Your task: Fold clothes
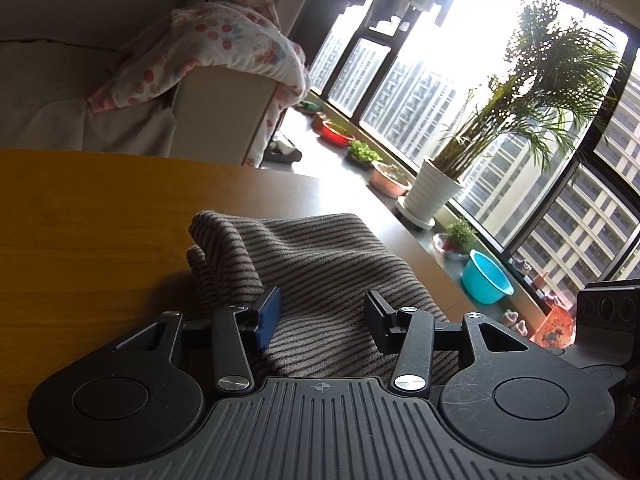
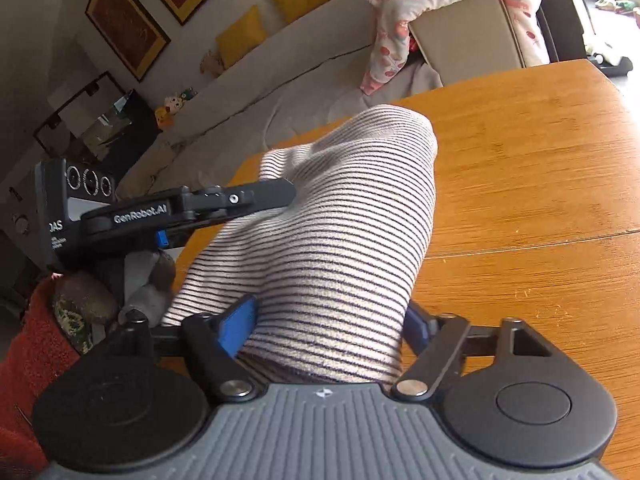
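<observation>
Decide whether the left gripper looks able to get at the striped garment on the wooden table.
Probably yes. The striped garment already lies bunched between the left gripper's parted jaws on the wooden table, with nothing in between.

Living room surroundings beyond the wooden table (image 1: 100, 216).
A floral blanket (image 1: 224, 44) drapes over a beige sofa (image 2: 304, 76); a potted palm (image 1: 520, 112), a blue basin (image 1: 486, 278) and small planters line the window; framed pictures (image 2: 128, 20) hang above yellow cushions (image 2: 240, 36).
</observation>
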{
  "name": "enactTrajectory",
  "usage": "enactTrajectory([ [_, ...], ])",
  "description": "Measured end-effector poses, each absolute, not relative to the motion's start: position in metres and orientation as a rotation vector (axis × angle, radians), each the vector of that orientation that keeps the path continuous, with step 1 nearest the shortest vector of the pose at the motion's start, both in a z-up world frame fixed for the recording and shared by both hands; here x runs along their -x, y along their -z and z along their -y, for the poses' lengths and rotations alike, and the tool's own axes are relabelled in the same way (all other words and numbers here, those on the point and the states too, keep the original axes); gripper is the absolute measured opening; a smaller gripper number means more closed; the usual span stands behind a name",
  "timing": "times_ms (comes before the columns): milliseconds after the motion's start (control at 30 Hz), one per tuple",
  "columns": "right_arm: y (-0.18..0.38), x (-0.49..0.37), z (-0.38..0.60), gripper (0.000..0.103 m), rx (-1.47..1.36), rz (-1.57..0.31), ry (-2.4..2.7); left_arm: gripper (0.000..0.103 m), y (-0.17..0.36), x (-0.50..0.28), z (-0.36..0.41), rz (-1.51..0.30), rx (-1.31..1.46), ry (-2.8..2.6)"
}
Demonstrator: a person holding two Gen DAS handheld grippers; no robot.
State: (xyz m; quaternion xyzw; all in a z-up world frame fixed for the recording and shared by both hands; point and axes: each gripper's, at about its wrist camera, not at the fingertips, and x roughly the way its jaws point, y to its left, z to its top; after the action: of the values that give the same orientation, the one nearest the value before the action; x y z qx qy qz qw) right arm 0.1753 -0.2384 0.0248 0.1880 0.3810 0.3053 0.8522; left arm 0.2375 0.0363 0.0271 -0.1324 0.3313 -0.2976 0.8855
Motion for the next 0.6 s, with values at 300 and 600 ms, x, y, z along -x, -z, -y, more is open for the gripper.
enactTrajectory([
  [300, -0.015, -0.170, 0.245, 0.058, -0.355, -0.838, -0.588, 0.052, -0.033, -0.236, -0.039, -0.688, 0.297, 0.619],
  [600, -0.015, -0.161, 0.242, 0.064, -0.298, -0.788, -0.586, 0.089, -0.039, -0.201, -0.065, -0.734, 0.340, 0.554],
])
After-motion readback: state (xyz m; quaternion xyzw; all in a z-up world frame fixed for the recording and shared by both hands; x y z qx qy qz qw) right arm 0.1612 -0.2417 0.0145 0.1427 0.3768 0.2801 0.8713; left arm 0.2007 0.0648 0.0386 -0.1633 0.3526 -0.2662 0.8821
